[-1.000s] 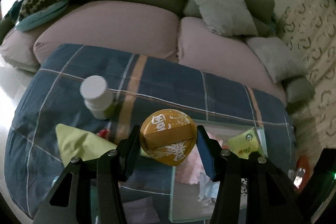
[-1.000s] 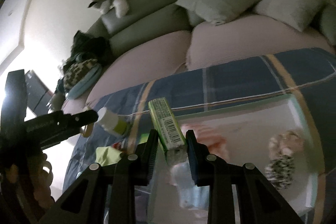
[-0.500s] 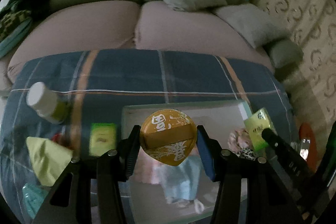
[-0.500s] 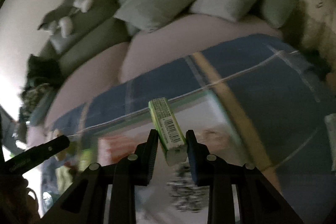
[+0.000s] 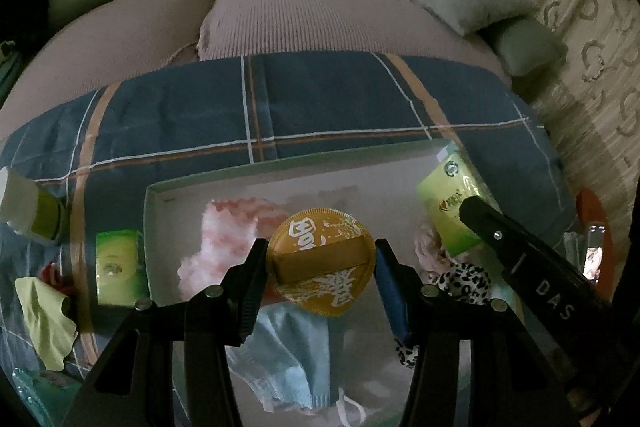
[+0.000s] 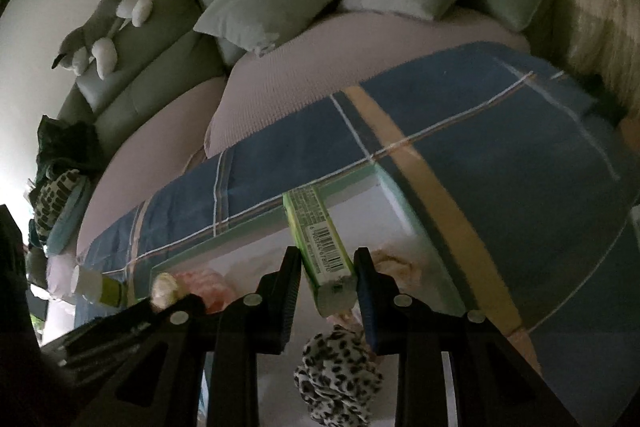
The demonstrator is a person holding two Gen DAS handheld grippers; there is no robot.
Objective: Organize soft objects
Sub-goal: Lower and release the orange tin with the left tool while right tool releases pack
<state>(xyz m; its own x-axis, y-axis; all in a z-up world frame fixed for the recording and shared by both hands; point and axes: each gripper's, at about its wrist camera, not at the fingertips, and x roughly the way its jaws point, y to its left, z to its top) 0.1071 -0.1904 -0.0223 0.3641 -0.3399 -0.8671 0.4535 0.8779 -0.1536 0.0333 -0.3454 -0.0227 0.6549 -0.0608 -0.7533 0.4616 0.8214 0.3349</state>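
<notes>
Left gripper (image 5: 320, 267) clamps gold puff (image 5: 322, 263); right gripper (image 6: 326, 283) clamps green pack (image 6: 320, 247)

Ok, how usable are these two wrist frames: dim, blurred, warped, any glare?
Left wrist view: dim and greenish, strong fisheye bowing of the blue plaid cloth; the round gold puff in the left gripper is sharp, and the pale green-rimmed tray is fairly clear. Right wrist view: also dark, blown-out glare at the left edge; the green tissue pack in the right gripper shows a legible barcode.

Black left gripper (image 5: 320, 267) — silver screws, blue pads, perhaps ribbed.
</notes>
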